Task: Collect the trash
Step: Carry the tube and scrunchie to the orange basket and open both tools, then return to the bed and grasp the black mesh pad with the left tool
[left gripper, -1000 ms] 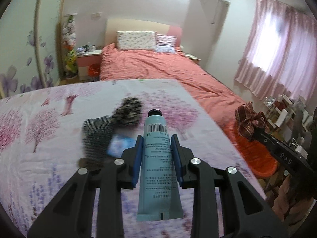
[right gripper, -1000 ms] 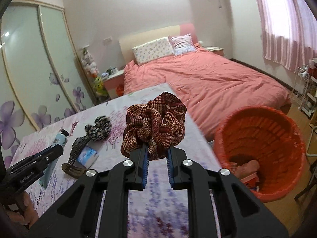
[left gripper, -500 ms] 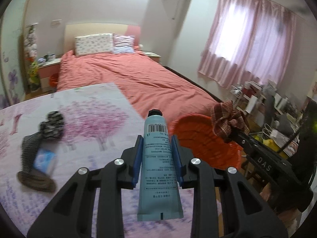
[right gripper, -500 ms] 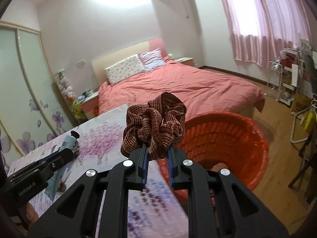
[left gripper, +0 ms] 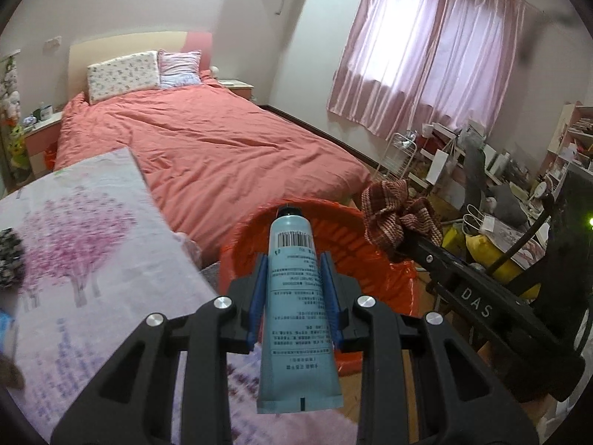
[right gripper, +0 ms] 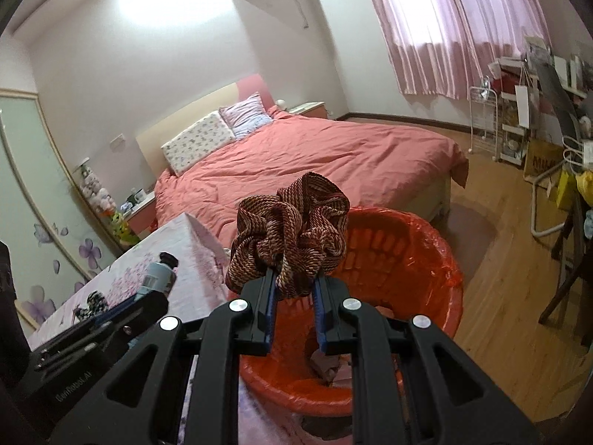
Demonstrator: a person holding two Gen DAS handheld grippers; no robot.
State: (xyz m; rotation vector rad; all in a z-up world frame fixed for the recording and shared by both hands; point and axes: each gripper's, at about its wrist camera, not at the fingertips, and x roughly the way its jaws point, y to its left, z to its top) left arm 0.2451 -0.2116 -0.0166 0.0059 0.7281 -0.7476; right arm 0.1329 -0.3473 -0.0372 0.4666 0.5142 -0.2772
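My left gripper is shut on a light blue tube with a black cap, held over the near rim of the orange basket. My right gripper is shut on a brown-red woven scrunchie, held above the orange basket. Some trash lies at the basket's bottom. The right gripper with the scrunchie shows at the right in the left wrist view. The left gripper with the tube shows at the left in the right wrist view.
A table with a pink floral cloth stands left of the basket; a black patterned item lies at its left edge. A bed with a coral cover lies behind. Cluttered shelves and a rack stand at the right on the wooden floor.
Both grippers have swung right from over the table to over the orange basket, still holding the tube and the scrunchie. The items on the table have slid out of view to the left.
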